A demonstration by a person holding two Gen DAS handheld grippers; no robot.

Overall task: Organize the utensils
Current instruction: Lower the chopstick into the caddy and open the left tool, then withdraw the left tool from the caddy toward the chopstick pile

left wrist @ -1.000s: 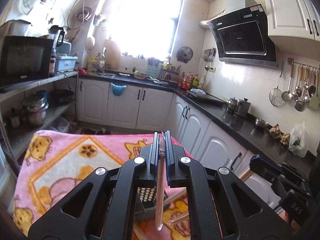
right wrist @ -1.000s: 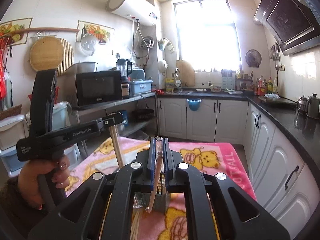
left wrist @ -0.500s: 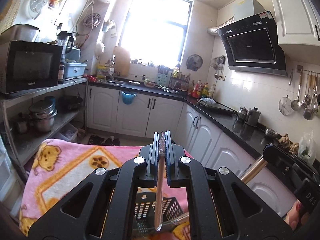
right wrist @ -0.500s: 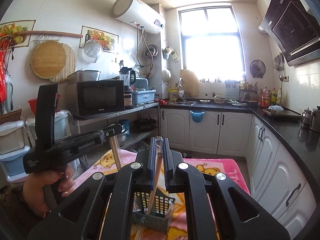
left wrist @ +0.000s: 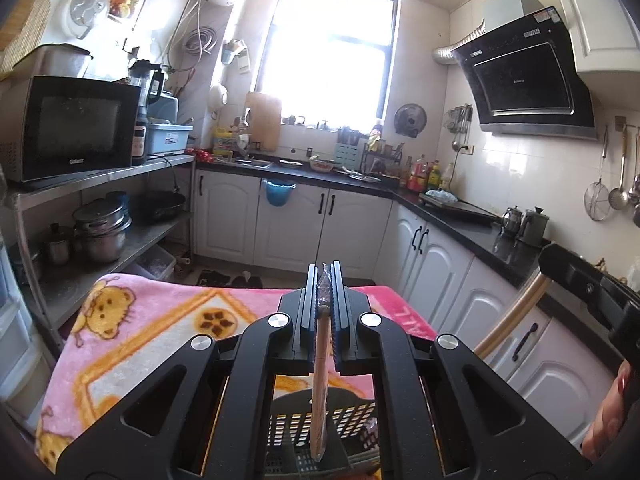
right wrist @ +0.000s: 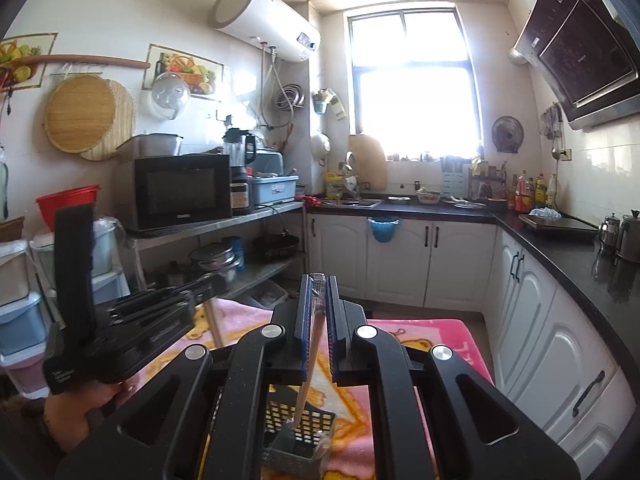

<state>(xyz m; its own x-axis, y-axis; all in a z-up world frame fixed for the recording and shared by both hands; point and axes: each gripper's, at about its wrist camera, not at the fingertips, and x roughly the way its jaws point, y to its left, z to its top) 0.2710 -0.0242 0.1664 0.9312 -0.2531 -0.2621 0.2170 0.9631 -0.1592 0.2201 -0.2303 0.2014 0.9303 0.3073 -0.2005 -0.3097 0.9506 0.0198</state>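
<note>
Each gripper has a wrapped wooden chopstick pinched upright, and both hang over the same perforated utensil basket. In the left wrist view, the left chopstick point(left wrist: 320, 380) runs straight down from between the fingers, its plastic-sleeved lower end dipping inside the dark utensil basket point(left wrist: 352, 428) below. The left gripper point(left wrist: 325, 288) has its jaws drawn in tight on the chopstick's top, with only the stick between the pads.

Over to the right wrist view: the right chopstick point(right wrist: 306, 380) slants slightly down and left, tip reaching into the basket point(right wrist: 298, 436) near its left side, where some crinkled clear wrapping shows. The right gripper point(right wrist: 316, 300) is clamped narrow on the stick as well, blue pad edge against it.

The basket sits on a pink cartoon-bear blanket point(left wrist: 132, 344) covering the table. The left hand point(right wrist: 68, 416) grips its tool's handle at the lower left of the right view, and its chopstick can be seen hanging below the black body.

Beyond that is a kitchen: a microwave point(right wrist: 180, 190) on a steel shelf, white cabinets point(right wrist: 424, 264) under a black counter, a water heater point(right wrist: 264, 20) high on the wall, a range hood point(left wrist: 524, 80) and a bright window point(left wrist: 332, 56).
</note>
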